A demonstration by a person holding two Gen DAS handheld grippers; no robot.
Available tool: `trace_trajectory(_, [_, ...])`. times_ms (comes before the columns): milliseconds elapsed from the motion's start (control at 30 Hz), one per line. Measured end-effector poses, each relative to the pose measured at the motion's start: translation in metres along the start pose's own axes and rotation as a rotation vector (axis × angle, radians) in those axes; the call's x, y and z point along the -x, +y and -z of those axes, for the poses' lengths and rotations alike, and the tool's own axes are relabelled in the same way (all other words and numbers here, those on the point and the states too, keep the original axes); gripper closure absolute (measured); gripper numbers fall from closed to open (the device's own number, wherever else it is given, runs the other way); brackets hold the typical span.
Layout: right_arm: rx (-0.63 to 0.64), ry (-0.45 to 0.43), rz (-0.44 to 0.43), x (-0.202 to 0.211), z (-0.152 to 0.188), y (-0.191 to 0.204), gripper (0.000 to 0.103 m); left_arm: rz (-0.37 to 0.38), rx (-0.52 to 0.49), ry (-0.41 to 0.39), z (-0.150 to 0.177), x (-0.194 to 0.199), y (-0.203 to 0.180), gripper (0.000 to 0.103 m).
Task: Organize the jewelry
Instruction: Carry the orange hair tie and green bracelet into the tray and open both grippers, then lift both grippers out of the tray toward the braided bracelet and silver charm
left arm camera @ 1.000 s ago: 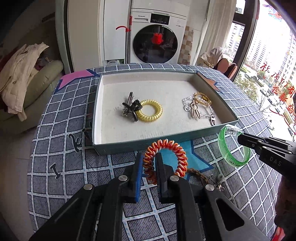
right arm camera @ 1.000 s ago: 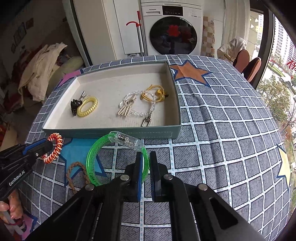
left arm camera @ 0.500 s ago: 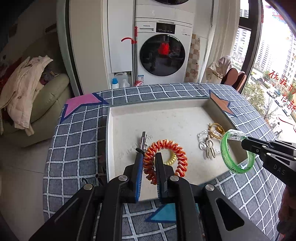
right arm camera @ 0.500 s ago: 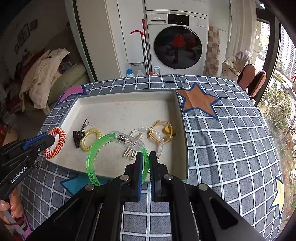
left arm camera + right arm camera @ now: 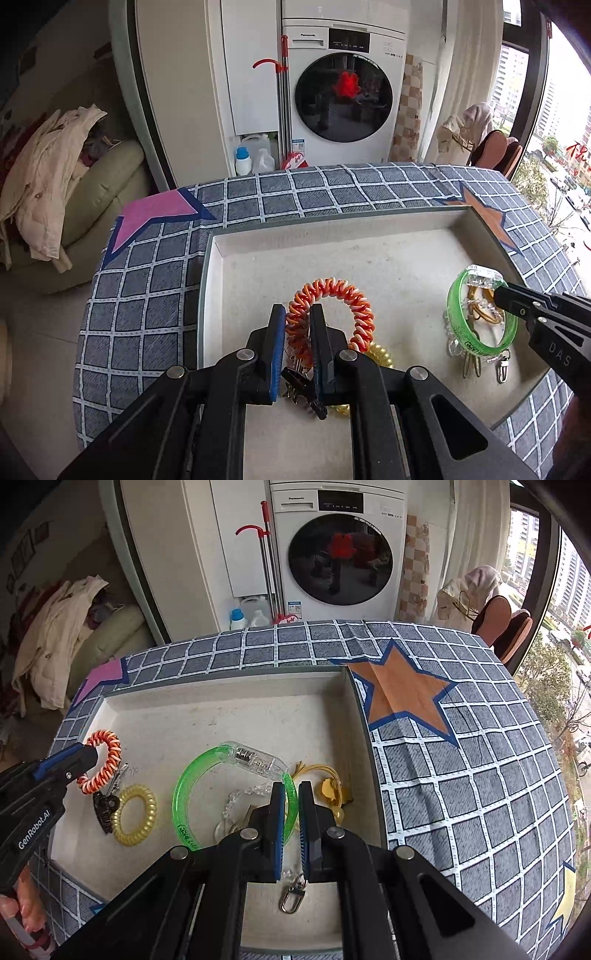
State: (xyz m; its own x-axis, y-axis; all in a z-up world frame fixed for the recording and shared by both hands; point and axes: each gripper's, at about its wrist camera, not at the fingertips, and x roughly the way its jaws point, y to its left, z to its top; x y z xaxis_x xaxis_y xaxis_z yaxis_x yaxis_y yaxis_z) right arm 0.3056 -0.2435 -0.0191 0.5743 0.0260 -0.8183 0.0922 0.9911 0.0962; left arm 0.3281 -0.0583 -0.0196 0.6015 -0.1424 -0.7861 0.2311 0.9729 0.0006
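Note:
My left gripper (image 5: pixel 297 314) is shut on an orange-and-white spiral bracelet (image 5: pixel 354 302) and holds it above the left part of the shallow tray (image 5: pixel 332 225). It also shows in the right wrist view (image 5: pixel 105 755). My right gripper (image 5: pixel 291 790) is shut on a green translucent bangle (image 5: pixel 181 805) with a clear clasp, held above the tray's right part; the bangle shows in the left wrist view (image 5: pixel 454 306) too. In the tray lie a yellow spiral band (image 5: pixel 135 821), a black clip with keys (image 5: pixel 105 808), a clear bead chain (image 5: pixel 243 795) and a yellow cord piece (image 5: pixel 328 786).
The tray sits on a blue-grey checked tablecloth (image 5: pixel 461 775) with star patches. Behind the table stand a washing machine (image 5: pixel 340 550), bottles (image 5: pixel 236 618) on the floor and a sofa with clothes (image 5: pixel 55 166). Chairs (image 5: pixel 506 624) stand by the window at right.
Both grippers have moved forward from the tablecloth in front of the tray to above the tray's inside, each still carrying its bracelet. The brown cord on the cloth has left view.

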Motion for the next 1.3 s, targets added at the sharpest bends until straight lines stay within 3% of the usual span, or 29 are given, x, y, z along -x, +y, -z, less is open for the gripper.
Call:
trace_trajectory(467, [-0.019,0.030,-0.011,-0.017,0.006,-0.002,0.091,-0.054,-0.035,0.028,0.011,-0.021,-0.005,0.070])
trace_trajectory(533, [-0.019,0.031,-0.025,-0.016,0.006,-0.001,0.079,-0.053,-0.031,0.025,0.011,-0.020,-0.005,0.070])
trace_trajectory(567, [-0.021,0.026,-0.028,-0.014,0.006,-0.001,0.064,-0.051,-0.027,0.024,0.011,-0.020,-0.004,0.070])
trace_trajectory(600, [-0.024,0.017,-0.030,-0.012,0.007,-0.001,0.055,-0.047,-0.023,0.023,0.011,-0.019,-0.004,0.070])
trace_trajectory(1300, [-0.044,-0.066,-0.103,0.041,0.025,0.000,0.043,-0.043,-0.034,-0.045,0.016,0.021,-0.013,0.069])
